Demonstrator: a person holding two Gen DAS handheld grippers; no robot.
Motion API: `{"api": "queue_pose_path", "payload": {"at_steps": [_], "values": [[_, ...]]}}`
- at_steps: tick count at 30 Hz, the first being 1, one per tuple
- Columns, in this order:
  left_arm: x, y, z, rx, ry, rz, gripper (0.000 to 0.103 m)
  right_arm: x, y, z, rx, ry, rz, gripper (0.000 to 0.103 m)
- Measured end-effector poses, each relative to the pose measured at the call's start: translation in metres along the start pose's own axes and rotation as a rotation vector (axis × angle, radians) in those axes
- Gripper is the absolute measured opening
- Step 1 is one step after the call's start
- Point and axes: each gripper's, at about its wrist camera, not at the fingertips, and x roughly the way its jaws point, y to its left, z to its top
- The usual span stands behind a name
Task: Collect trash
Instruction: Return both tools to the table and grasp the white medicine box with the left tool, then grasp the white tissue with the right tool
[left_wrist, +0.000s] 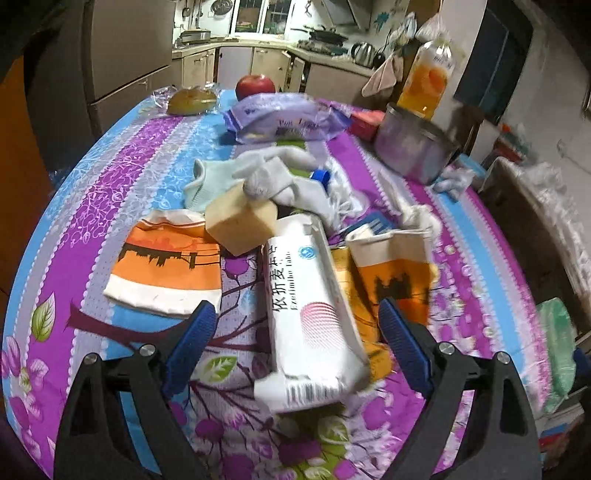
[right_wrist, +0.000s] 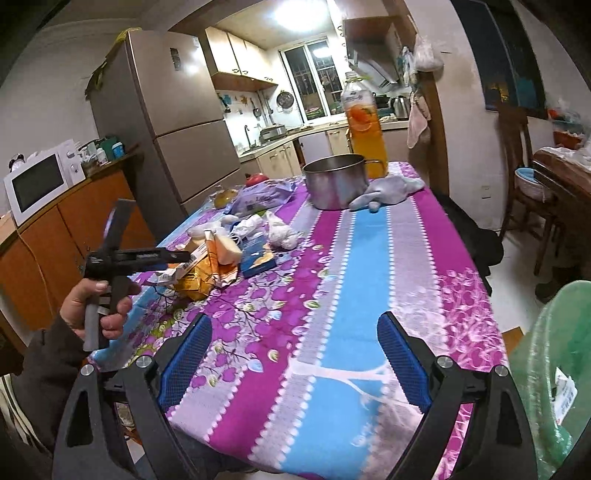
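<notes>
Trash lies heaped on the near-left part of the surface (right_wrist: 373, 266), which wears a purple and blue flowered cloth. Closest to the left gripper (left_wrist: 297, 321) is a white medicine box (left_wrist: 310, 314), torn open at its far end, lying lengthwise between the two blue pads without either pad touching it. Just beside it are a crumpled gold wrapper (left_wrist: 354, 291), two orange-and-white paper cups (left_wrist: 166, 266) flattened on their sides, and a tan block (left_wrist: 240, 221); socks (left_wrist: 273, 173) and a purple snack bag (left_wrist: 284, 118) lie further back. A steel pot (right_wrist: 336, 181) and a juice bottle (right_wrist: 365, 129) stand at the far end. The left jaws are spread wide and hold nothing. The right gripper (right_wrist: 295, 354) hangs over bare cloth, its jaws also wide and empty; a green plastic bag (right_wrist: 554, 369) shows at the right edge, probably the collecting bag.

The step in hand looks like the approach to a pick. Next, the left jaws would need to drop around the box's narrow width and close, then carry it to the bag.
</notes>
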Motion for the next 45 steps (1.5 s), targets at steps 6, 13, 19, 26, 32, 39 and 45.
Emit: {"api": "queue_pose_path", "payload": {"at_steps": [6,13,19,26,32,39,45], "values": [[0.013,0.013,-0.001,-0.029,0.009,-0.020,0.072,0.026,0.019,0.007,-0.031,0.031,0.033,0.090],[0.001,0.011,-0.010,-0.021,-0.023,-0.074,0.043,0.064,0.053,0.019,-0.092,0.065,0.089,0.077],[-0.020,0.019,-0.028,-0.023,-0.074,-0.071,0.042,0.101,0.079,0.025,-0.147,0.108,0.132,0.056],[-0.037,0.039,-0.036,-0.050,-0.127,-0.072,0.042,0.148,0.091,0.045,-0.214,0.112,0.106,0.044],[-0.028,0.043,-0.036,-0.057,-0.121,-0.081,0.042,0.213,0.052,0.090,-0.190,0.139,-0.030,0.044],[-0.026,0.044,-0.041,-0.057,-0.118,-0.090,0.042,0.282,0.043,0.114,-0.156,0.230,-0.001,0.053],[-0.022,0.041,-0.043,-0.055,-0.112,-0.094,0.042,0.304,0.029,0.112,-0.096,0.273,-0.027,0.054]]}}
